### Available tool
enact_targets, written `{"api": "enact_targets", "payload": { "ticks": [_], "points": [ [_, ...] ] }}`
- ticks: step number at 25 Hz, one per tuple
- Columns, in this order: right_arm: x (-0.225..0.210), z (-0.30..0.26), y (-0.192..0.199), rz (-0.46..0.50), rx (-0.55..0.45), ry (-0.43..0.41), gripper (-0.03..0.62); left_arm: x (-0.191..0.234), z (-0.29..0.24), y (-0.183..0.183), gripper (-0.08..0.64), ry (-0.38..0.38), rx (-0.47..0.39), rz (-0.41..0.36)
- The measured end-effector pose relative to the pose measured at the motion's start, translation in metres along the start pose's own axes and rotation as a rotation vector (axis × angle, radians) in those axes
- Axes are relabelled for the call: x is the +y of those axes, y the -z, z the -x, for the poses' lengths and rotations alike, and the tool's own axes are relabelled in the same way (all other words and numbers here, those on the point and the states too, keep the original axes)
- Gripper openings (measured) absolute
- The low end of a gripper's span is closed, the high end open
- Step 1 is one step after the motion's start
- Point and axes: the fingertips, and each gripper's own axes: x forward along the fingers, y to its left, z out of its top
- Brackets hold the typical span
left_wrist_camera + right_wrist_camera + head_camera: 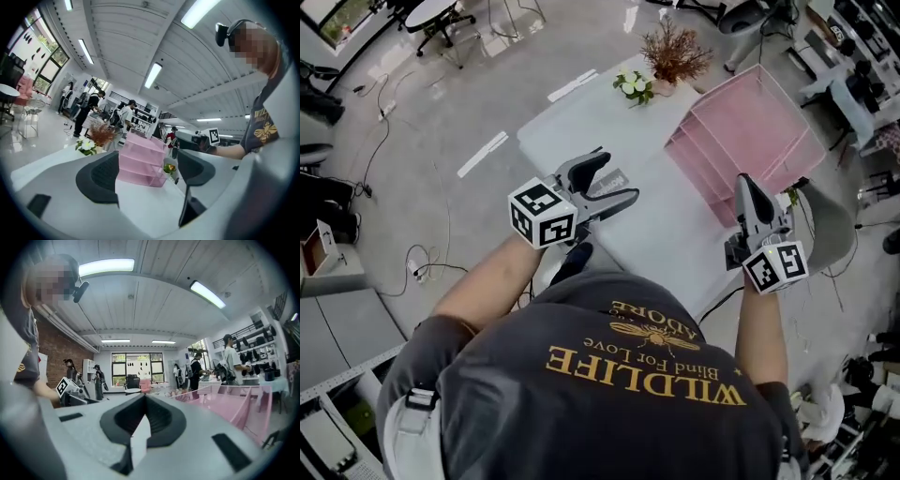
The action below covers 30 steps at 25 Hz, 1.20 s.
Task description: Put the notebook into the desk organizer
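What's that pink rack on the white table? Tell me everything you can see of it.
The pink desk organizer is a stack of several open trays, stepped back one above another, with thin see-through walls that look like fine mesh. It stands upright at the right end of the white table, just beyond the right gripper, which appears clear of it. Its trays look empty. A dried plant and white flowers stand apart from it at the table's far edge.

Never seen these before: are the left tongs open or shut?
Open. The left tongs have pads far apart in their own view, with only the distant organizer showing between them.
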Motion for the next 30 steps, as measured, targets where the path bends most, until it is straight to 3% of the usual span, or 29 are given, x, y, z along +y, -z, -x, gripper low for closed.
{"api": "enact_targets", "payload": {
  "ticks": [4,9,16,21,24,29,30],
  "points": [
    [0.029,-0.054,0.02,-0.002,0.052,-0.104,0.0,0.047,0.042,0.032,0.393,-0.141,0.015,0.065],
    [0.063,-0.099,0.045,-0.003,0.113,-0.193,0.0,0.104,0.092,0.097,0.393,-0.296,0.033,0.276],
    [0.08,-0.123,0.066,-0.006,0.175,-0.223,0.0,0.158,0.12,0.188,0.393,-0.462,0.135,0.437],
    [0.078,-0.122,0.074,-0.009,0.2,-0.208,0.0,0.184,0.117,0.229,0.385,-0.517,0.198,0.593],
    [0.074,-0.12,0.079,-0.012,0.212,-0.198,0.0,0.193,0.106,0.233,0.311,-0.524,0.22,0.629],
    [0.07,-0.113,0.081,-0.015,0.22,-0.177,0.0,0.197,0.107,0.237,0.084,-0.577,0.308,0.608],
    [0.069,-0.112,0.08,-0.015,0.219,-0.173,0.0,0.196,0.107,0.238,0.066,-0.583,0.321,0.605]
  ]
}}
